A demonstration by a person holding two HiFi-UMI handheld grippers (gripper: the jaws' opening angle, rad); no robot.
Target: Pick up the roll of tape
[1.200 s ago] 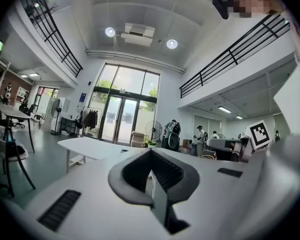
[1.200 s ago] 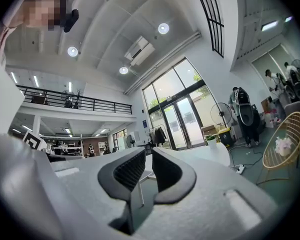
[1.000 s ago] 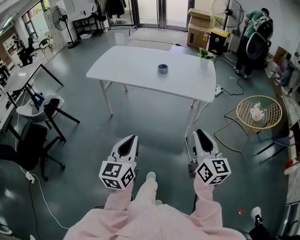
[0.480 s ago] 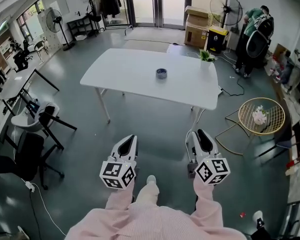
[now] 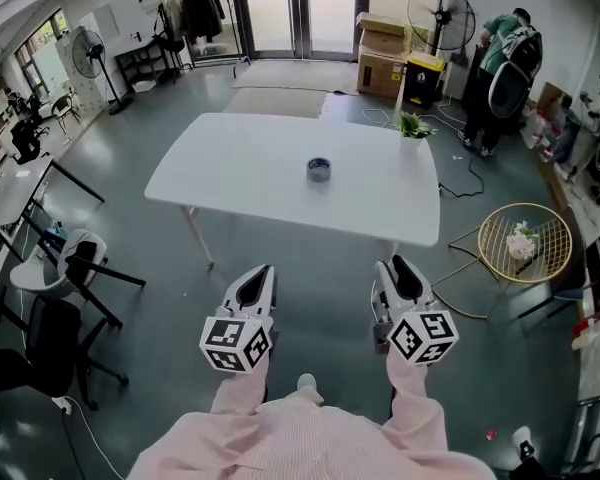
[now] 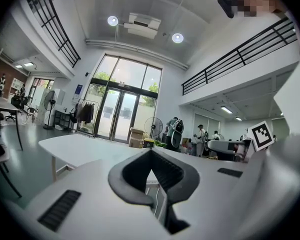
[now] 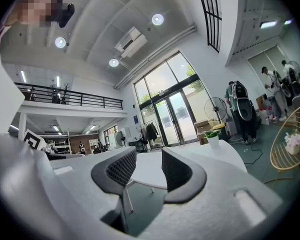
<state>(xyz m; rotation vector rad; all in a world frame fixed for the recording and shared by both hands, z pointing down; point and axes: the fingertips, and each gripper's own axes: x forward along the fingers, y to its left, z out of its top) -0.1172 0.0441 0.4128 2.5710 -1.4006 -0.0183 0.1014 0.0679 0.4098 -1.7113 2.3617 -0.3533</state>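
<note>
The grey roll of tape [image 5: 319, 169] lies flat near the middle of the white folding table [image 5: 230, 163]. Both grippers are held level over the floor, well short of the table's near edge. My left gripper [image 5: 256, 276] points at the table with its fingertips together and nothing in it; in the left gripper view its tips [image 6: 151, 153] meet. My right gripper [image 5: 398, 268] is opening, with a clear gap between its ribbed pads [image 7: 124, 166] and only the table [image 7: 202, 156] beyond them. I cannot see the tape in either gripper view.
A small potted plant [image 5: 412, 128] stands at the table's far right corner. A gold wire side table [image 5: 521, 243] is on the right, and chairs [image 5: 80, 258] and desks on the left. Cardboard boxes [image 5: 382, 53], a fan [image 5: 440, 13] and people [image 5: 505, 58] are behind the table.
The table and the tape have come nearer and lower in the head view as I moved towards them. Both grippers keep their place in front of me.
</note>
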